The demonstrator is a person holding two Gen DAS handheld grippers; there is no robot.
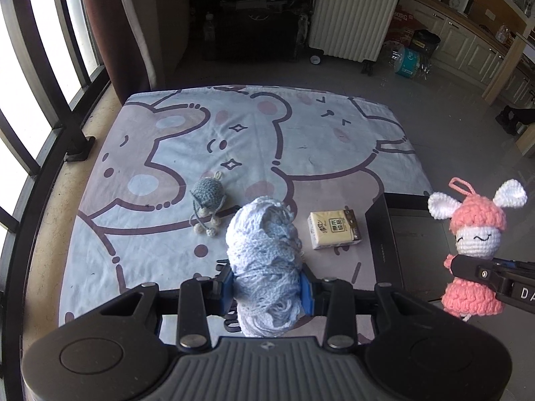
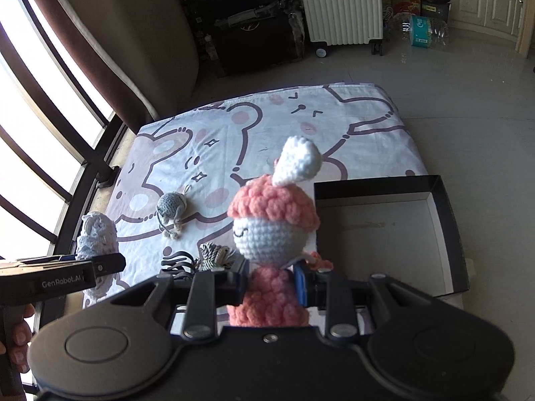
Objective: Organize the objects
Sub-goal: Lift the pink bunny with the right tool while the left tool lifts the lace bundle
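- Pale blue yarn bundle (image 1: 264, 260): clamped between the blue pads (image 1: 306, 289) of the left gripper (image 1: 267, 289), whose jaws stand narrow on its middle; it is lifted clear of the cloth below and also shows at the left edge of the right wrist view (image 2: 97, 234).
- Pink crochet doll (image 2: 271, 250): white ears, pink cap, white face with closed eyes, pink dress. The right gripper (image 2: 269, 282) pinches it at the waist, jaws narrow on the body, doll upright and held in the air; in the left wrist view it appears at far right (image 1: 474, 230).
- Black box (image 2: 448, 220): open-topped, shallow, with a pale inner floor; it rests at the right edge of the cloth, just beyond and to the right of the doll.
- Grey crochet mouse (image 1: 207, 197): lies on the cloth, cords with pale tassel ends trailing toward the camera, well apart from both grippers.
- Tissue pack (image 1: 334, 230): small, cream-coloured, flat on the cloth between the mouse and the box.
- Striped tassel item (image 2: 214, 254): black and white, partly hidden behind the right gripper; what it is cannot be told.
- Cartoon-bear cloth (image 1: 234, 140): covers the low padded surface that carries the loose things.
- Background: white ribbed suitcase (image 1: 354, 13) on a tiled floor, window bars (image 1: 40, 67) at left.
- Hand (image 2: 16, 337): fingers show at the lower left, on the left gripper's handle.
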